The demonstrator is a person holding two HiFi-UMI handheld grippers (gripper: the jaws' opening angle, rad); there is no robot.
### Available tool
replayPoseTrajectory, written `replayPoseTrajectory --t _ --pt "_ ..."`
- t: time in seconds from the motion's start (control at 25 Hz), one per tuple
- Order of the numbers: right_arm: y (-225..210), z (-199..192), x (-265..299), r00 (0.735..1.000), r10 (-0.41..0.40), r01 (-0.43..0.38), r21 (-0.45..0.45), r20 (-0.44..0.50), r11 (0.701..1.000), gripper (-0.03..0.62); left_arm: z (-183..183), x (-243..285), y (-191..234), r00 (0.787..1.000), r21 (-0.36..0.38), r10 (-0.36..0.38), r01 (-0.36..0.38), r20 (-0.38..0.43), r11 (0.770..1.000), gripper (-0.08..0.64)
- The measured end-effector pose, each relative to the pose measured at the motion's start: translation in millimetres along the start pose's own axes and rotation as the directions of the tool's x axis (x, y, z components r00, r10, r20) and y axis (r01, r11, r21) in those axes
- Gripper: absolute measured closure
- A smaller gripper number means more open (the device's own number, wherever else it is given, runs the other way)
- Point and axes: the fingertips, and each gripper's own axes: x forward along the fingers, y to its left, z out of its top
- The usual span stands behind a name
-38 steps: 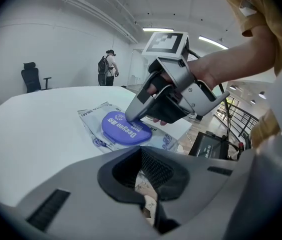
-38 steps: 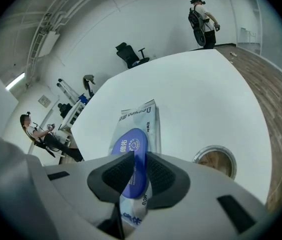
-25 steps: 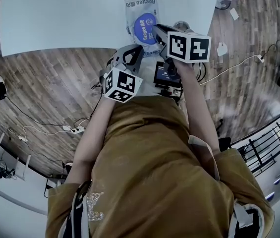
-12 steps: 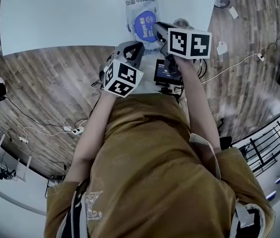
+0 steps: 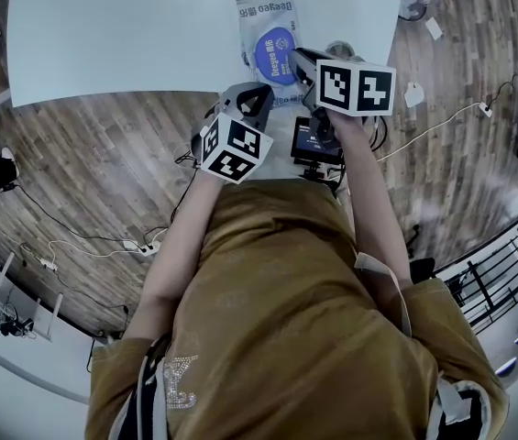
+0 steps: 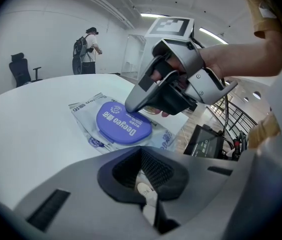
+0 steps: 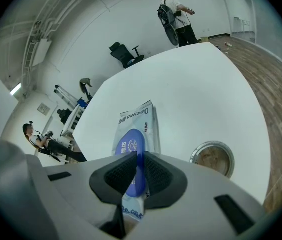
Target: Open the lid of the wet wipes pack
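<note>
Blue lid under right gripper, round dish beside wipes pack.

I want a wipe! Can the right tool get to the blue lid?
Probably yes: the right tool sits tip-first at the edge of the blue lid, with nothing between them.

Wipes pack on table
</note>
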Motion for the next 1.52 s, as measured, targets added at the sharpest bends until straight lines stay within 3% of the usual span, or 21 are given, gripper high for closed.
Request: replayPoseTrajectory --t 0.28,1.52 --pt "3 0 -2 1.000 -0.007 0.007 -0.009 0.000 1.000 0.543 -1 0 0 1.000 0.057 0.010 -0.009 -0.013 0.998 0.554" --pt "20 3 -18 0.997 -0.060 0.054 -0.140 -0.037 0.989 0.555 2 2 -7 0.997 0.089 -0.035 0.041 -0.071 0.995 0.554"
